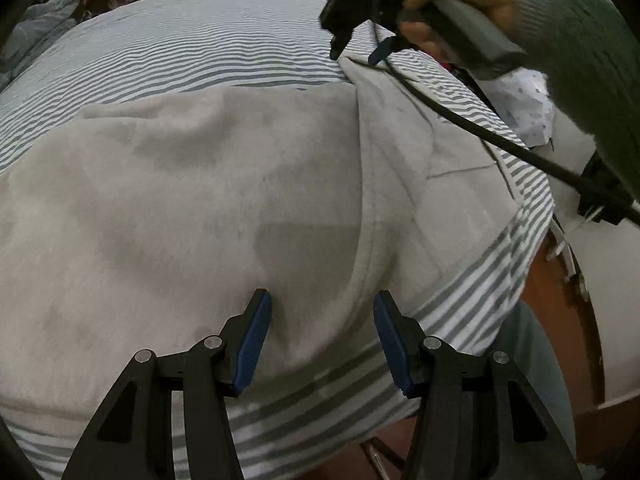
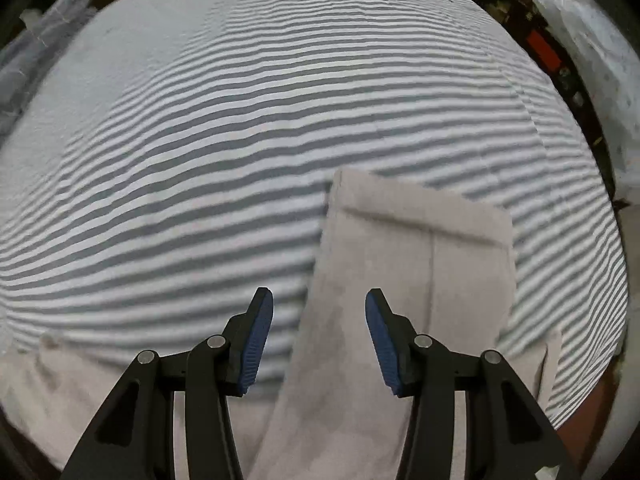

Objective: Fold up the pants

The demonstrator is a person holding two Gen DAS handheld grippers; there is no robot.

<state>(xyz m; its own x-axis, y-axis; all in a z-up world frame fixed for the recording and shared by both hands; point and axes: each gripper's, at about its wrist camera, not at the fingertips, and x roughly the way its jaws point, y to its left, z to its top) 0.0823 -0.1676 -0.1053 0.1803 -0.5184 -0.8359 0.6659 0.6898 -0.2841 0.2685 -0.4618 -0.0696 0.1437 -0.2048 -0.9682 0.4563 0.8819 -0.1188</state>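
Note:
Pale beige pants (image 1: pixel 208 208) lie spread over a grey-and-white striped sheet (image 1: pixel 192 48). In the left wrist view my left gripper (image 1: pixel 322 296) hangs open just above the cloth near the bed's near edge, beside a long fold ridge, with nothing between its blue pads (image 1: pixel 254 340). At the top right a hand in a green sleeve holds my right gripper (image 1: pixel 356 50) over the far end of a pant leg. In the right wrist view that gripper (image 2: pixel 319 294) stands open above the left edge of the pant leg (image 2: pixel 400 280), whose hemmed end (image 2: pixel 420 216) lies flat on the sheet (image 2: pixel 240 120).
The bed's right edge drops to a brown wooden frame (image 1: pixel 560 304). A black cable (image 1: pixel 480 136) runs from the right gripper across the leg. White patterned cloth (image 1: pixel 528 104) lies beyond the right edge, and blue-grey clothing (image 1: pixel 36 28) is heaped at the far left.

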